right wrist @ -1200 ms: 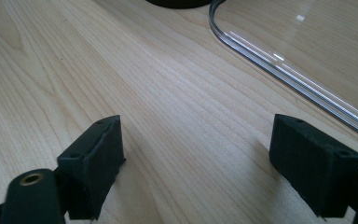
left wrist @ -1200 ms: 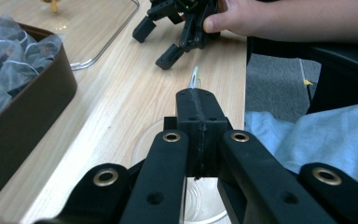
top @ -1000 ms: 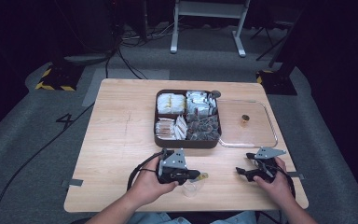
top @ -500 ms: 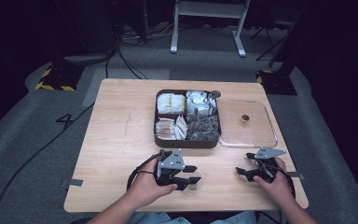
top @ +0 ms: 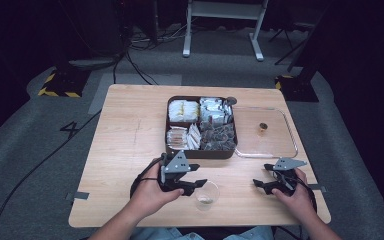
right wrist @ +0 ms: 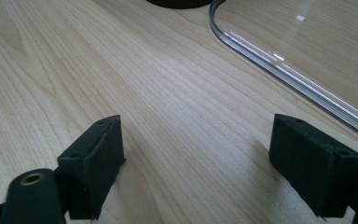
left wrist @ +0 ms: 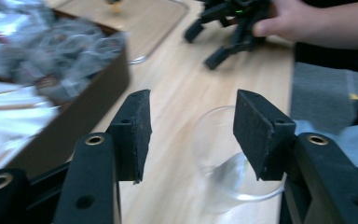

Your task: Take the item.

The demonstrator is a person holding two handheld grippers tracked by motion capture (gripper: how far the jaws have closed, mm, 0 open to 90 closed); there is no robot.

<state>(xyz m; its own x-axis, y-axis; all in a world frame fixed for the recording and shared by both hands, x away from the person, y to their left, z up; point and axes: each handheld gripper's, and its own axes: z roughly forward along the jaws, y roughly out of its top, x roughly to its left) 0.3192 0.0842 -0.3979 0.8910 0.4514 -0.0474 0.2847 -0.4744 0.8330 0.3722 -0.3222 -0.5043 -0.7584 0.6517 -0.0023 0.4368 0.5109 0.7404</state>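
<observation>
Pale wood is taking up the middle of the high view, a table [top: 130, 150] sitting on grey carpet. A dark brown compartment box [top: 201, 125] is lying just above the centre of that frame, its sections holding white, silvery and dark packets. A clear lid [top: 275, 145] with a small brown knob [top: 263, 128] is lying flat against the box's right side.

Lower centre in the frame, the person's left hand [top: 150, 195] is holding the left gripper [top: 194, 187] with its tips pointing toward the right. A small clear glass cup [top: 206, 195] is standing upright right at those tips. In the left gripper view the jaws are standing wide apart, and the cup [left wrist: 223, 158] is sitting low between them, closer to the right-hand pad; I cannot tell whether that pad is touching the glass. Nothing is clamped.

At the lower right of the high view, the right hand [top: 295, 197] is resting on the table with the right gripper [top: 260, 184] aimed leftward. In the right gripper view its jaws are spread wide over bare wood, gripping nothing, with the lid's rounded edge [right wrist: 279, 70] curving across the upper right.
</observation>
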